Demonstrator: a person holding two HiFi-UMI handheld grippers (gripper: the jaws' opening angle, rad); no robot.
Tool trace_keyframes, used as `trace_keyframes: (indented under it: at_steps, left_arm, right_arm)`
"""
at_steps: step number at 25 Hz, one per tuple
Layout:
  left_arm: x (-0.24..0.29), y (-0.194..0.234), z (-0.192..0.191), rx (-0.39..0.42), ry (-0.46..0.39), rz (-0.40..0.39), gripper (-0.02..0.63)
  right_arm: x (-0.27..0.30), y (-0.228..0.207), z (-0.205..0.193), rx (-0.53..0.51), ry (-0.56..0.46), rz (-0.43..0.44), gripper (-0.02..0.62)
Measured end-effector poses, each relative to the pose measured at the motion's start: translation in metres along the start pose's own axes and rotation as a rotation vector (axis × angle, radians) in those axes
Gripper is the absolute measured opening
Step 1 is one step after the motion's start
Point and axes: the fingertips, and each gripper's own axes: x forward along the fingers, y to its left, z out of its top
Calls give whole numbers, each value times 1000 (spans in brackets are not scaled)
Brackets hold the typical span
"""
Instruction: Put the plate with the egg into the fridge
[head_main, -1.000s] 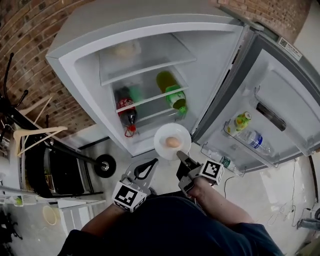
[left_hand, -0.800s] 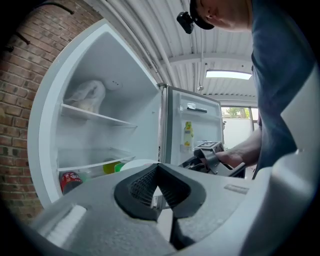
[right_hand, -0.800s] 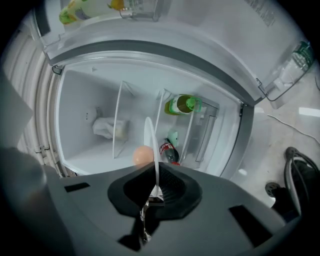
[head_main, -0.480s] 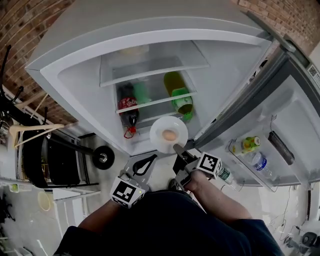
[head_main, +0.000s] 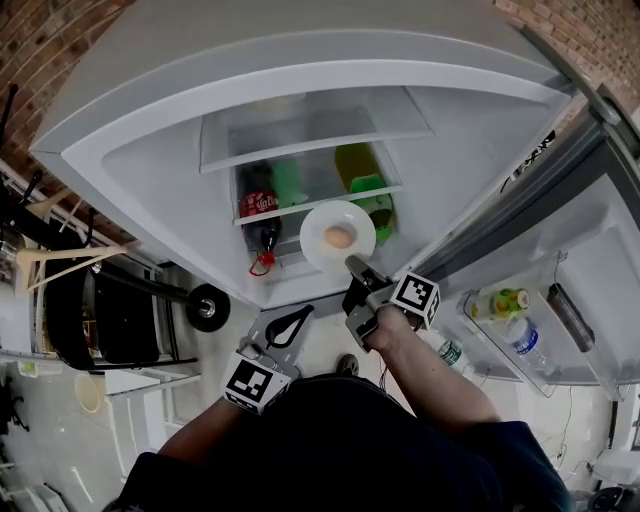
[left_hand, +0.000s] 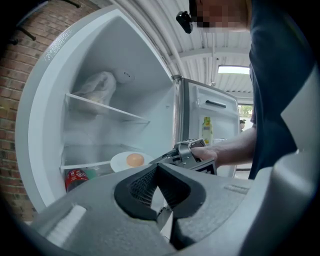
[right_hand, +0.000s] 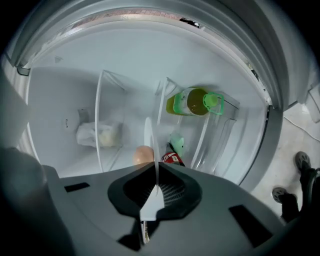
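A white plate (head_main: 338, 236) carrying a brown egg (head_main: 339, 237) hangs at the mouth of the open fridge (head_main: 160, 190), in front of its lower shelf. My right gripper (head_main: 352, 266) is shut on the plate's near rim. In the right gripper view the plate (right_hand: 149, 137) stands edge-on between the jaws, the egg (right_hand: 142, 154) just left of it. The left gripper view shows the plate (left_hand: 120, 162) and egg (left_hand: 134, 159) from the side. My left gripper (head_main: 303, 314) is held low, near the person's body, shut with nothing in it.
A cola bottle (head_main: 258, 210) and a green bottle (head_main: 365, 190) lie on the lower shelves. A pale bag (right_hand: 100, 134) sits on the upper shelf. The open door (head_main: 560, 290) at the right holds bottles (head_main: 500, 300). A black wheeled cart (head_main: 110, 320) stands at the left.
My right gripper has carried the plate with the egg forward, from the fridge's lower front edge to the shelf opening. The left gripper has stayed in place.
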Motion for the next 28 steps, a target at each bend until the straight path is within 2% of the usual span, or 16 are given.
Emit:
trace_keyframes:
  at_steps: [12,28]
  left_arm:
    - [-3,17,-5,-10,9,28,5]
    - [-9,34,-8,-20,14,50,5]
  right_arm:
    - [48,5,36,41,-68,-4,20]
    - [93,18,45,71,-70,8,30]
